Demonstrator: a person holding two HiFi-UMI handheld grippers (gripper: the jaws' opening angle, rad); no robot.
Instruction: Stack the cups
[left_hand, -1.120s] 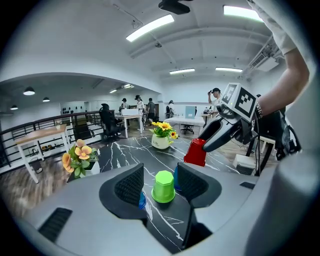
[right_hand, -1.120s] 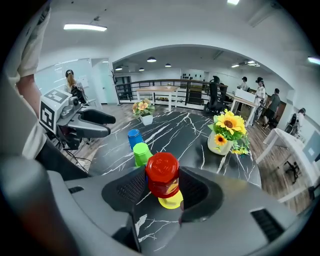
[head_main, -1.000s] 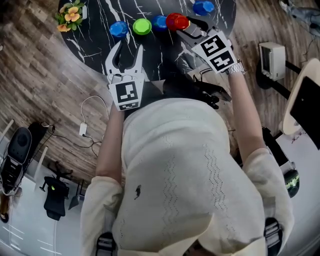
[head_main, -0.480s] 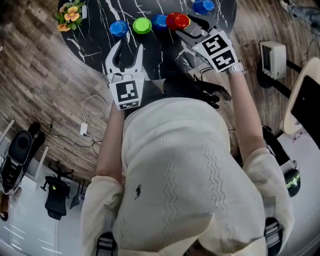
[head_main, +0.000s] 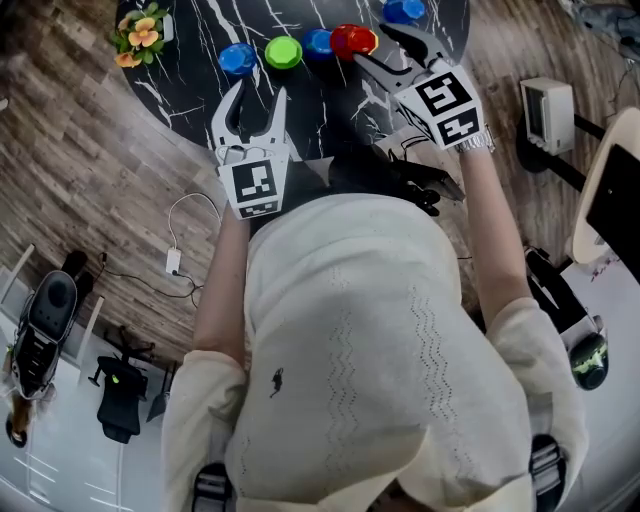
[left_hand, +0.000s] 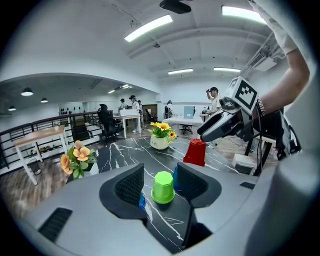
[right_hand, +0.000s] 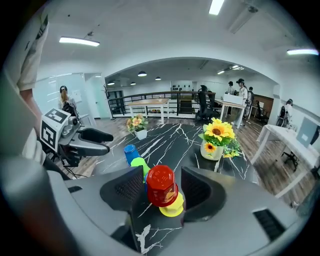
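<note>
**Head view:** A black marble table (head_main: 190, 85) is seen from above. A row of cups is set on it: a blue cup (head_main: 238, 57), a green cup (head_main: 284, 51), a second blue cup (head_main: 319, 43) and a red cup (head_main: 353, 41). A third blue cup (head_main: 405, 10) is set apart near the far edge. The left gripper (head_main: 254, 100) is held short of the row, spread and empty. The right gripper (head_main: 388, 50) is held just beside the red cup.

**Left gripper view:** The fingers (left_hand: 131, 186) are released. The upturned green cup (left_hand: 163, 187) is framed between them and is not touched. A blue cup is partly hidden behind each finger. The red cup (left_hand: 195, 152) is seen farther off, under the right gripper (left_hand: 220, 126).

**Right gripper view:** The fingers (right_hand: 127, 189) have just been opened and are kept wide. The upturned red cup (right_hand: 161, 186) is seen between them with a gap on each side. It is seated on a yellow cup (right_hand: 173, 207), whose rim is shown beneath it. The green cup (right_hand: 140, 165) and a blue cup (right_hand: 131, 152) are lined up behind.
</note>
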